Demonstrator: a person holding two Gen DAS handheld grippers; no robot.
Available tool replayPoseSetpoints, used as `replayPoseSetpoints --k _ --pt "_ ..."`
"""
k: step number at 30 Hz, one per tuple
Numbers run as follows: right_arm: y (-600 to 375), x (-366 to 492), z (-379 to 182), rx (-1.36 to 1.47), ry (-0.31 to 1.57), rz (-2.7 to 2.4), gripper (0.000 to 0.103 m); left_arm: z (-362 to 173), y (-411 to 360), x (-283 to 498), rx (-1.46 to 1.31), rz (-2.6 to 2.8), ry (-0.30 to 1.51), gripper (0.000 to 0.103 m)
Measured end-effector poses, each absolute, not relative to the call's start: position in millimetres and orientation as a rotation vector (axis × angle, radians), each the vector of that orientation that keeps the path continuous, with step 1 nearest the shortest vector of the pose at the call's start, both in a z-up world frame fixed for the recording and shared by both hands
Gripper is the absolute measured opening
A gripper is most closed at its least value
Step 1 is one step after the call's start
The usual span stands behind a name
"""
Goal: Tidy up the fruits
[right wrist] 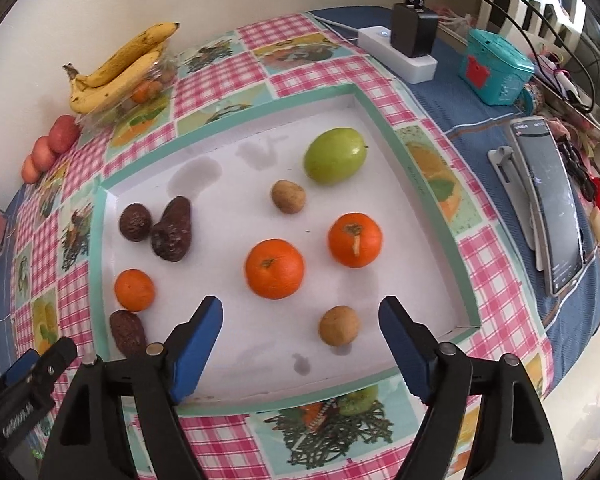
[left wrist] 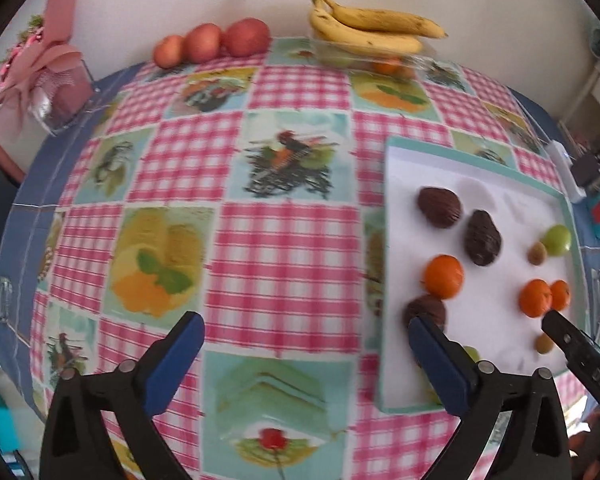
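Two grippers spread wide, both empty: left gripper [left wrist: 306, 334] over checked tablecloth [left wrist: 284, 248] beside white tray [right wrist: 448, 240]; right gripper [right wrist: 300, 316] above tray holding avocados [right wrist: 172, 232], mandarins [right wrist: 274, 268], kiwis [right wrist: 339, 325], green apple [right wrist: 334, 155]; bananas [left wrist: 372, 28] by wall; writing on the grippers unreadable
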State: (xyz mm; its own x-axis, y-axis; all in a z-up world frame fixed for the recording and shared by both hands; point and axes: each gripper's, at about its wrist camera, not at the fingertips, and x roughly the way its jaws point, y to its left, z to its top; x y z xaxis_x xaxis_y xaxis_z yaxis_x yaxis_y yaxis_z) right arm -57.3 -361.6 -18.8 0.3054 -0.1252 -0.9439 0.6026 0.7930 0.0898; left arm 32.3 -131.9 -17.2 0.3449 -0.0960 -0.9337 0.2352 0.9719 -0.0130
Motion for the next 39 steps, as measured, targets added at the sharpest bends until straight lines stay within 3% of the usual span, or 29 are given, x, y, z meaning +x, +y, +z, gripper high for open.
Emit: replayPoseSetpoints --k 5,7,20,39 --pt "-347.5 -56.1 -14.3 0.447 1.16 -0.475 0.083 -5.3 -118.1 32.0 0.138 -0.194 1.136 0.103" --pt "-341.1 -56.6 -12.8 0.435 1.155 -0.461 0.093 1.5 -111.8 31.6 0.145 -0.193 1.1 0.103" --pt "-300.2 -78.3 -1.5 0.376 1.13 -0.387 0.093 38.7 -73.0 -21.5 0.233 -0.158 0.949 0.103" --pt "-276.7 -98.9 19.6 0.289 1.059 -0.369 0.093 28.2 -51.5 -30.7 0.225 -0.118 1.062 0.103"
